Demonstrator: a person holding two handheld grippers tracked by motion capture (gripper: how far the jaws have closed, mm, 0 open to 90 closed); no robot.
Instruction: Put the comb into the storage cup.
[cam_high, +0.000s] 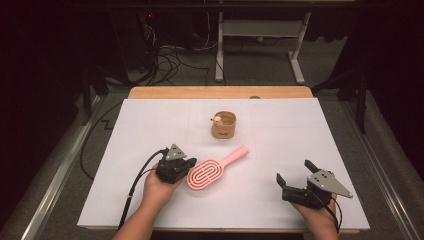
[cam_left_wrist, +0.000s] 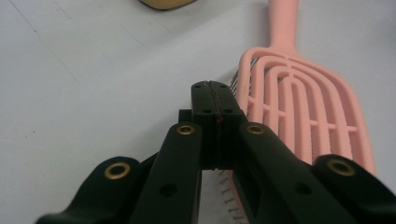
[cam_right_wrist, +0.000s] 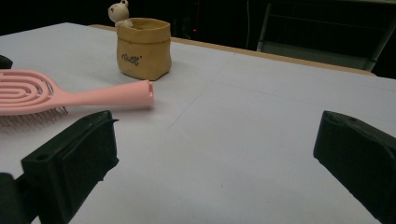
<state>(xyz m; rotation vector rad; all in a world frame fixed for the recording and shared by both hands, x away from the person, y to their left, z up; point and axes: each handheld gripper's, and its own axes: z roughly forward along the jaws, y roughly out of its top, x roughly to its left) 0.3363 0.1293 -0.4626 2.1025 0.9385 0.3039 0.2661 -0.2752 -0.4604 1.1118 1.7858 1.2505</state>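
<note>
- Left gripper (cam_high: 184, 165) in the high view sits at about 7 o'clock on the white table (cam_high: 150, 130), jaws pressed together with nothing between them, tips just beside the head of the pink hairbrush (cam_high: 210, 171).
- Right gripper (cam_high: 295, 177) in that view rests at about 5 o'clock, jaws spread wide and empty, well apart from the brush.
- Hairbrush lies near the table's middle, its handle pointing toward 1 o'clock; a small tan pot (cam_high: 223, 125) with a little bear figure on its rim stands beyond it at 12 o'clock.
- Left gripper view: the two black jaws meet flat against each other, holding nothing; the brush head (cam_left_wrist: 303, 112) lies right beside them at 2 o'clock, bristles down, though contact cannot be told.
- Right gripper view: the jaws stand far apart at 8 and 4 o'clock over bare table; the brush (cam_right_wrist: 70, 95) lies at 10 o'clock, the tan pot (cam_right_wrist: 142, 49) at 11 o'clock.
</note>
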